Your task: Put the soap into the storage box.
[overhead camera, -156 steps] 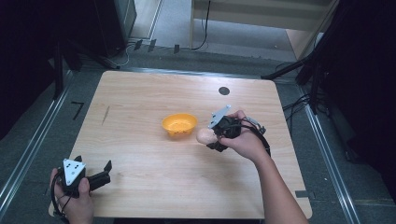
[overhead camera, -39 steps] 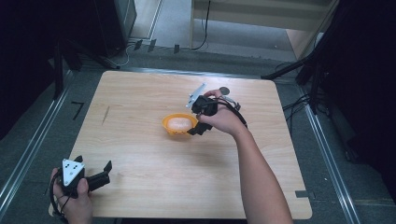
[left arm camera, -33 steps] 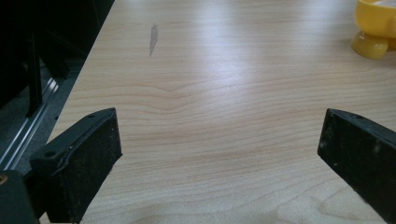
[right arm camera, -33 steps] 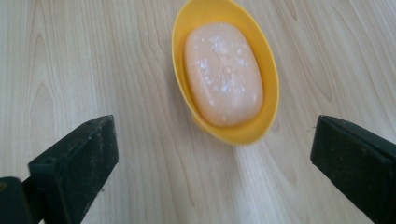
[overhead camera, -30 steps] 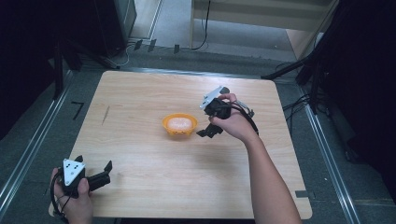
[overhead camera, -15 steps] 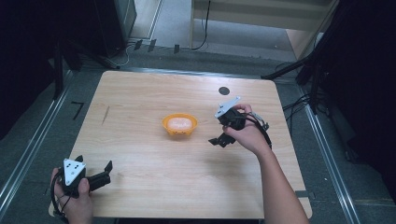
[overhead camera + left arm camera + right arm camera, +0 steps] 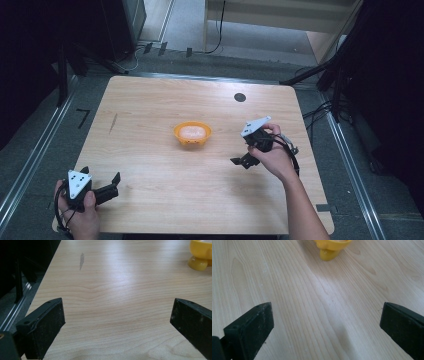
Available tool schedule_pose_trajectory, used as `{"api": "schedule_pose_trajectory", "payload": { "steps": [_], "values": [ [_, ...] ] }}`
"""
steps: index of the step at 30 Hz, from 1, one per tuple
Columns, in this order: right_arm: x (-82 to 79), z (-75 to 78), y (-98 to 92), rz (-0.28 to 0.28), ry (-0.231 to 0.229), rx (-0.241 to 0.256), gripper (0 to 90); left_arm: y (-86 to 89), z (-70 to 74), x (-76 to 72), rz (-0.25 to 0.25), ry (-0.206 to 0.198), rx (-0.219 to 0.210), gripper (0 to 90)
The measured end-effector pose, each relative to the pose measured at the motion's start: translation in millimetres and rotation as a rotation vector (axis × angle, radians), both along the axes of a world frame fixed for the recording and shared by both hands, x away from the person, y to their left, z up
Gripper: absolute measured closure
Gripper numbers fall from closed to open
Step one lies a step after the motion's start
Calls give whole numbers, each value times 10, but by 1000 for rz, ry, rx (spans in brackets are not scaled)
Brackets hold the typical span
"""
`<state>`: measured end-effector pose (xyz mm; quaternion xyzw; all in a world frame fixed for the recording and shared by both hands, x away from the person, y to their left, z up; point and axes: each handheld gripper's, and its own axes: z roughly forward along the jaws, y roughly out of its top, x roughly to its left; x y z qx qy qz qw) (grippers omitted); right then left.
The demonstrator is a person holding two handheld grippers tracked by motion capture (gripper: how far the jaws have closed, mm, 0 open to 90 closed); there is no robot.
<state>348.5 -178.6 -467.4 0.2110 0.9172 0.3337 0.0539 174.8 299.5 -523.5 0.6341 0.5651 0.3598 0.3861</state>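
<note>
Right tongs (image 7: 239,161) back from egg-filled bowl (image 7: 192,135)

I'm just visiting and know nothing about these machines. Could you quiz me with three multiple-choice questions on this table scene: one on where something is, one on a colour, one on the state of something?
1. Where does the bowl stand on the table?
A. near the middle
B. at the far left corner
C. at the near edge, between the two hands

2. What colour is the bowl?
A. blue
B. orange-yellow
C. white

3. How do the jaws of the right gripper stand?
A. shut on the bowl
C. shut on nothing
B. wide open, with nothing between them

Answers:
1. A, as the high view shows it about centred on the wooden top.
2. B, as it looks orange from above and yellow in both gripper views.
3. B, as the right gripper view shows bare wood between its two spread jaws.
</note>
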Motion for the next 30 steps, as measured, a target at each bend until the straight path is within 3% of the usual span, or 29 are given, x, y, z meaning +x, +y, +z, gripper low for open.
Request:
{"api": "schedule_pose_trajectory", "payload": {
  "steps": [10, 30],
  "values": [
    [-191, -146, -310, -75, 12, 35, 0, -7, 1, 5, -5, 7, 8, 0],
    [-477, -372, -670, -154, 14, 77, 0, -21, -1, 2, -15, 5, 19, 0]
  ]
}}
